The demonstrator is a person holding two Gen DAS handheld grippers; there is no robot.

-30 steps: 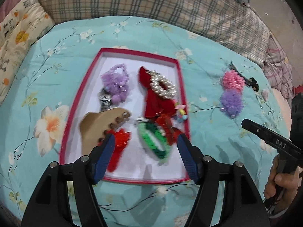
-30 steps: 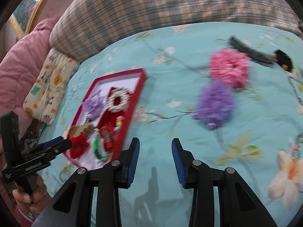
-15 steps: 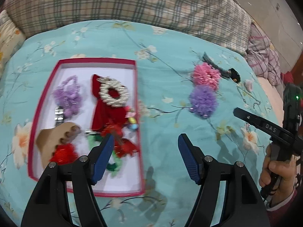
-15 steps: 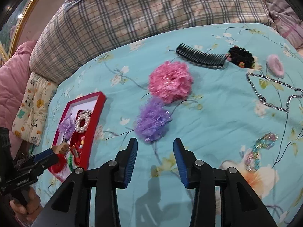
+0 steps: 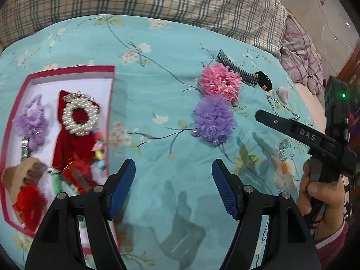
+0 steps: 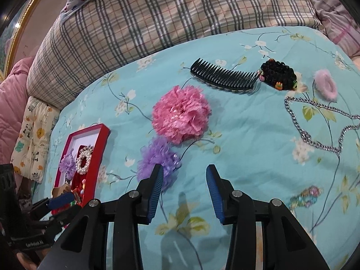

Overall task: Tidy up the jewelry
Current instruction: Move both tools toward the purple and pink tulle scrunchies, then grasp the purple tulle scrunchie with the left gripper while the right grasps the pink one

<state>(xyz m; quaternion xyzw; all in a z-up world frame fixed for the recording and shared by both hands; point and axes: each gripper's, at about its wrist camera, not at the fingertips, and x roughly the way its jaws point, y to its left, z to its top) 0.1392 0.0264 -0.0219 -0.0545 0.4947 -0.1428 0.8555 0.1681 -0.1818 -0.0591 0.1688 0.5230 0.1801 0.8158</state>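
A red-rimmed tray (image 5: 67, 70) on the teal bedspread holds a pearl ring (image 5: 79, 113), a lilac scrunchie (image 5: 31, 121), red cloth and several clips; it also shows in the right wrist view (image 6: 99, 148). Loose on the bed lie a pink scrunchie (image 6: 181, 117) (image 5: 220, 82), a purple scrunchie (image 6: 157, 159) (image 5: 213, 119), a black comb (image 6: 225, 78), a black beaded piece (image 6: 279, 74), a pink hair tie (image 6: 326, 85), a silver chain (image 6: 319, 123) and a glitter bracelet (image 6: 306, 196). My left gripper (image 5: 173, 180) is open and empty, right of the tray. My right gripper (image 6: 184, 184) is open and empty, just right of the purple scrunchie.
A plaid pillow (image 6: 168, 18) runs along the far side of the bed. A pink quilt (image 6: 11, 103) and a patterned cushion (image 6: 31, 135) lie at the left. The bed's right edge (image 5: 315, 112) is near the chain.
Both grippers have swung right, away from the tray and toward the loose items. The right gripper has come closer to the purple scrunchie. Both stay open.
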